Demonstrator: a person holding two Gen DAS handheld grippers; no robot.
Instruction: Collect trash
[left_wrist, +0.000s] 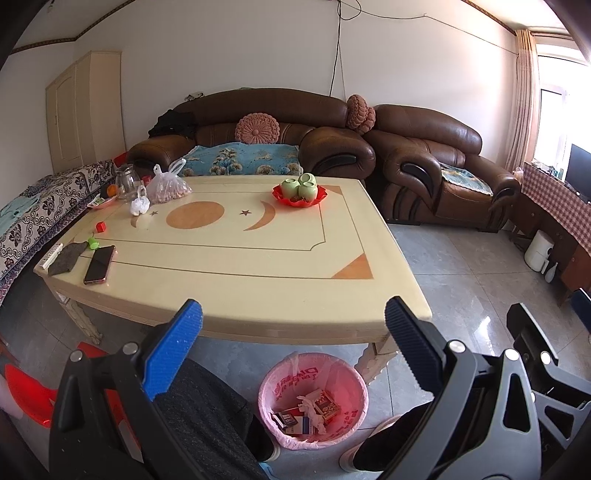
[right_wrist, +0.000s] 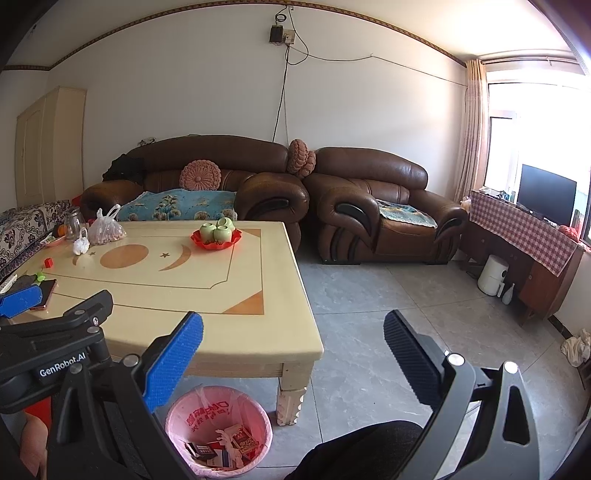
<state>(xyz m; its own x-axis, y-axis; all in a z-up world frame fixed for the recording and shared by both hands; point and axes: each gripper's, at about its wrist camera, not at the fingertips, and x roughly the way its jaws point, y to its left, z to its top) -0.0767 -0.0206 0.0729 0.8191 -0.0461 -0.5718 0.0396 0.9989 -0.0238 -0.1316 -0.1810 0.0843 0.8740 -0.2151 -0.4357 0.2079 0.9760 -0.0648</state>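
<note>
A pink-lined trash bin (left_wrist: 313, 398) stands on the floor at the near corner of the cream table (left_wrist: 236, 266); it also shows in the right wrist view (right_wrist: 218, 428). It holds cigarette boxes and crumpled paper. My left gripper (left_wrist: 293, 314) is open and empty, held above the table's near edge over the bin. My right gripper (right_wrist: 293, 332) is open and empty, beside the table's right corner over the floor. A small white knotted bag (left_wrist: 139, 204) lies on the table's far left.
On the table are a red tray of green cups (left_wrist: 300, 192), a clear bag of nuts (left_wrist: 168, 186), a glass jug (left_wrist: 126, 181), a phone (left_wrist: 99, 264), a grey cloth (left_wrist: 64, 257) and a small red cube (left_wrist: 101, 226). Brown sofas (left_wrist: 436, 166) stand behind. My knees are below.
</note>
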